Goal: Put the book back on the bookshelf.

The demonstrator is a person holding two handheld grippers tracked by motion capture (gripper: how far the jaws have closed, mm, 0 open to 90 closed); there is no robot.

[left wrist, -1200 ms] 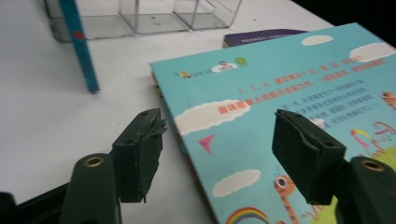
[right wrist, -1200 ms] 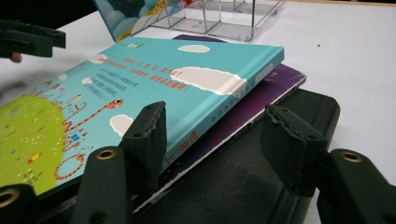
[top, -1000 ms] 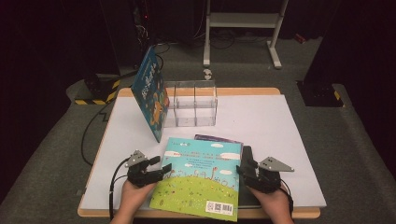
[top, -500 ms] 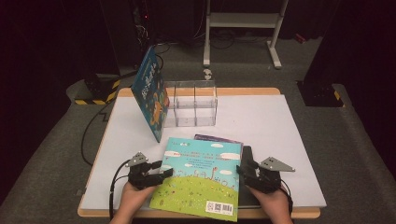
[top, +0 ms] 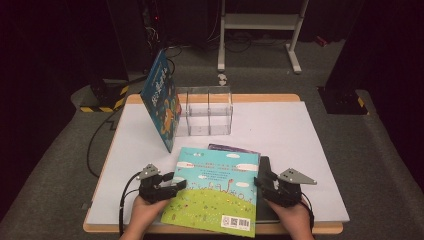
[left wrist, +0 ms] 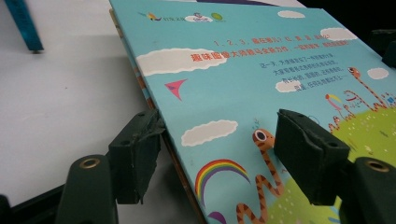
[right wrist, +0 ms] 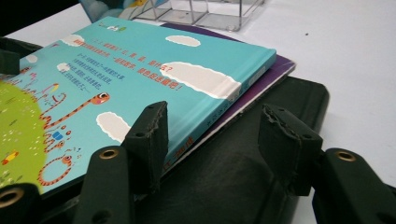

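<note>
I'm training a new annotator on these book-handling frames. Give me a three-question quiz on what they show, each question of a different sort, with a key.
1. True or false: the top picture book lies flat on the table.
2. Multiple choice: the blue book by the clear organiser is A) lying flat, B) standing tilted against the organiser, C) held by a gripper.
3. Short answer: where does the left gripper stand relative to the top picture book?

Key
1. False: it rests on a purple book and a black tray.
2. B.
3. At its left edge, one jaw outside the edge, one over the cover; no grip can be seen.
</note>
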